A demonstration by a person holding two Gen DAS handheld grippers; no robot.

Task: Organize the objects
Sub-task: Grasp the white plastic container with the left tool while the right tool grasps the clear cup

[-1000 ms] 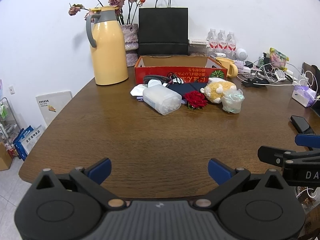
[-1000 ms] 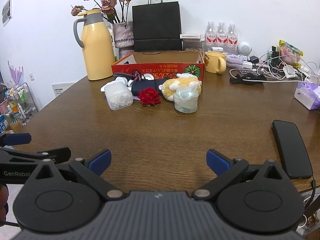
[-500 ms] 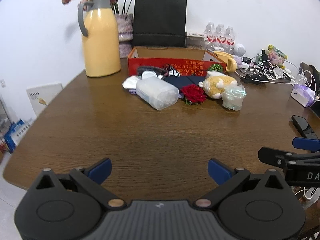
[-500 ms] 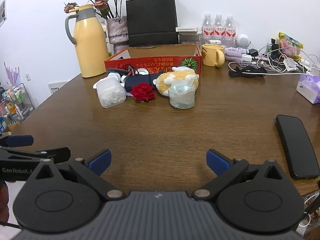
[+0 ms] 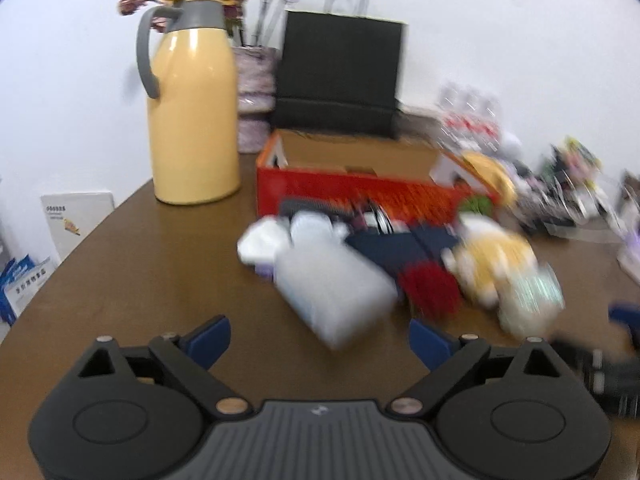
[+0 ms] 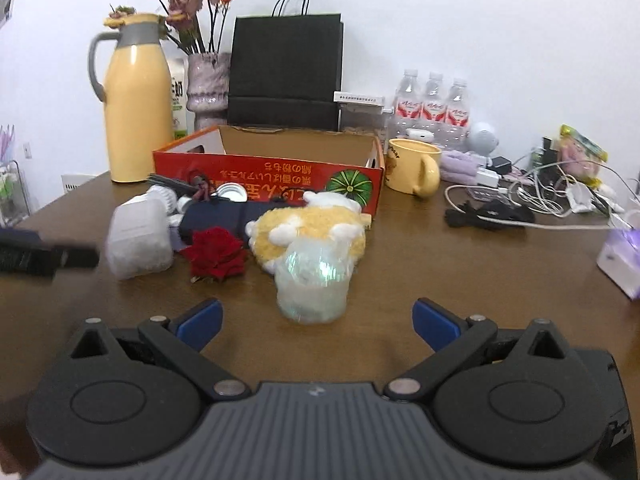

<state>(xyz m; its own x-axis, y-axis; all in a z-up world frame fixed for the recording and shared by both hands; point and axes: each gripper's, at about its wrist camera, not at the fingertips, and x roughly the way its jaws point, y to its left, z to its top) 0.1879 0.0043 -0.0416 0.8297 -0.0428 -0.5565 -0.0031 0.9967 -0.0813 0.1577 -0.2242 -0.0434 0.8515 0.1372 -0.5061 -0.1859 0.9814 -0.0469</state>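
Note:
A pile of objects lies before a red cardboard box [image 6: 264,170] [image 5: 360,192]. It holds a frosted plastic container [image 5: 332,292] [image 6: 138,240], a red rose [image 6: 216,254] [image 5: 430,288], a yellow plush toy [image 6: 308,232] [image 5: 492,264], a clear iridescent cup [image 6: 314,284] [image 5: 532,300] and a dark blue pouch [image 6: 218,218]. My left gripper [image 5: 320,338] is open and empty, just short of the container. My right gripper [image 6: 316,320] is open and empty, just short of the cup. The left view is blurred.
A yellow thermos [image 6: 134,100] [image 5: 192,100], a flower vase [image 6: 208,84] and a black paper bag [image 6: 286,72] stand behind the box. A yellow mug [image 6: 414,166], water bottles [image 6: 434,110], cables [image 6: 532,192] and a tissue pack [image 6: 620,256] lie at right.
Both grippers have moved forward toward the pile; the objects now look much larger and nearer. Both stay open and empty. The phone has left the right view.

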